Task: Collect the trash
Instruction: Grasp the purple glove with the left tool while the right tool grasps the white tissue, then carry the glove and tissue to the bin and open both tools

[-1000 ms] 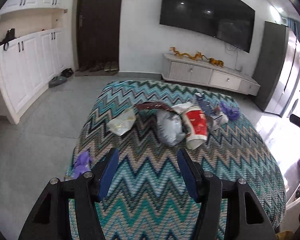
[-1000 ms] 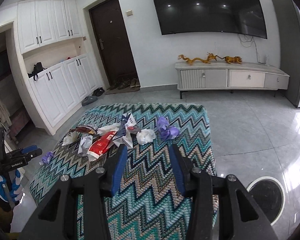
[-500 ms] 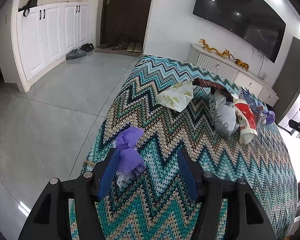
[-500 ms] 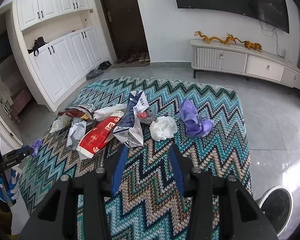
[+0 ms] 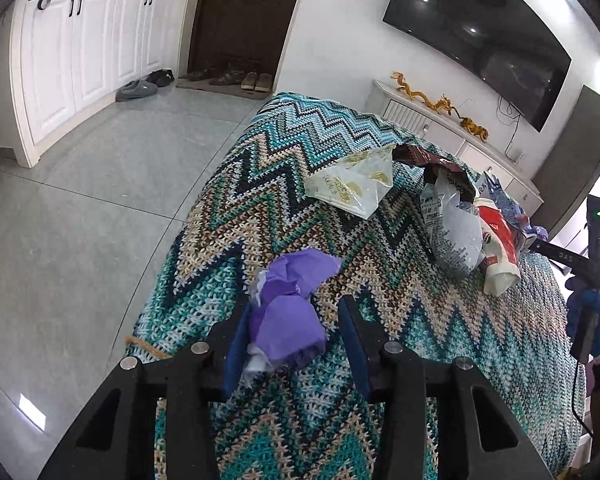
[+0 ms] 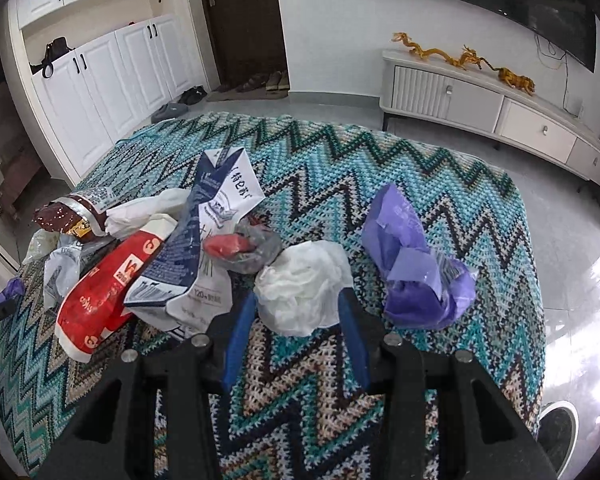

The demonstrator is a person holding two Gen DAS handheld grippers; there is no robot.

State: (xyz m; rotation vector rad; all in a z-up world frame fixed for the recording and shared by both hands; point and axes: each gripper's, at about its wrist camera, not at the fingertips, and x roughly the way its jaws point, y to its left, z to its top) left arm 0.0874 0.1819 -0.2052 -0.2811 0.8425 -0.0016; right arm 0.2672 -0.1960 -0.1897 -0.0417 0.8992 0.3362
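Trash lies on a zigzag-patterned cloth (image 5: 284,168) over a table. My left gripper (image 5: 294,320) is open, its jaws on either side of a crumpled purple wrapper (image 5: 286,316) near the table's left edge. My right gripper (image 6: 296,312) is open around a crumpled white tissue (image 6: 306,286). A second purple wrapper (image 6: 416,276) lies to its right. To its left lie a navy-and-white bag (image 6: 204,240), a red-and-white packet (image 6: 108,288) and a brown wrapper (image 6: 72,216).
In the left wrist view a cream paper wrapper (image 5: 352,186), a silver bag (image 5: 454,232) and the red packet (image 5: 498,244) lie further along the cloth. A round bin (image 6: 558,426) stands on the floor at lower right. A white TV cabinet (image 6: 492,108) stands behind.
Both grippers have moved forward and down. The left one now has the purple wrapper between its jaws; the right one has closed in on the white tissue.
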